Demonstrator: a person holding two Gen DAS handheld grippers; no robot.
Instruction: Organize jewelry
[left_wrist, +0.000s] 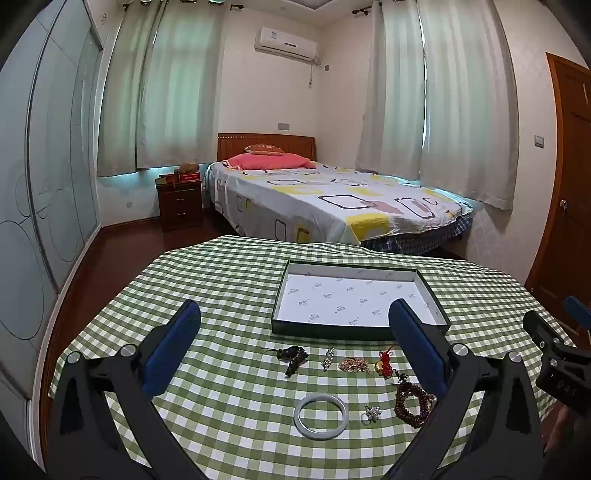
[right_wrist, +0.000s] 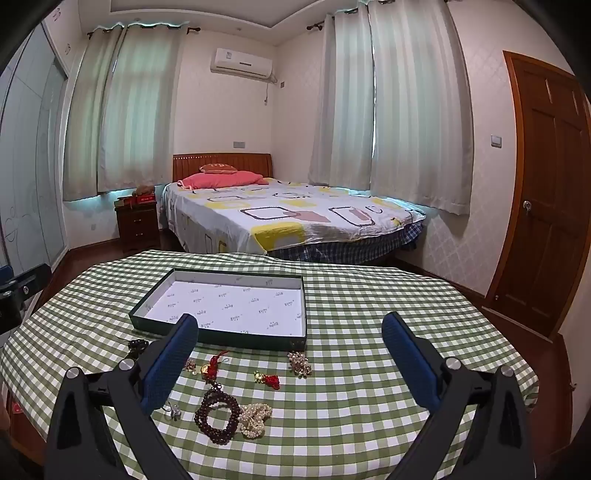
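1. Left wrist view: the left claw (left_wrist: 295, 336) is hanging released above the surface (left_wrist: 221, 280), which is wearing a green checked cloth; its two blue pads are standing wide apart and gripping nothing.
2. A shallow dark green tray (left_wrist: 360, 330) with white printed lining is lying on the far side of the surface, just beyond the jewelry.
3. Near the tray's front wall a row is running left to right: a dark beaded piece (left_wrist: 291, 357), a small silver brooch (left_wrist: 327, 358), a gold chain heap (left_wrist: 354, 365) and a red knotted charm (left_wrist: 384, 363).
4. Nearer the camera a pale grey bangle (left_wrist: 321, 415) is lying flat, with a silver ring (left_wrist: 371, 411) just to its right and a dark red bead bracelet (left_wrist: 410, 400) further right, partly hidden behind the right pad.
5. The right claw (left_wrist: 554, 354) is showing at the far right edge; its state cannot be told from here.
6. Right wrist view: the right claw (right_wrist: 291, 350) is also hanging released over the surface (right_wrist: 369, 295), pads wide apart, holding nothing.
7. The tray (right_wrist: 221, 334) is sitting to the left of centre, far from the camera.
8. The dark red bead bracelet (right_wrist: 218, 417) is lying near, touching a cream pearl strand (right_wrist: 255, 419) on its right.
9. The red knotted charm (right_wrist: 210, 367), a second red charm (right_wrist: 267, 380) and a sparkly cluster (right_wrist: 299, 363) are lying just in front of the tray.
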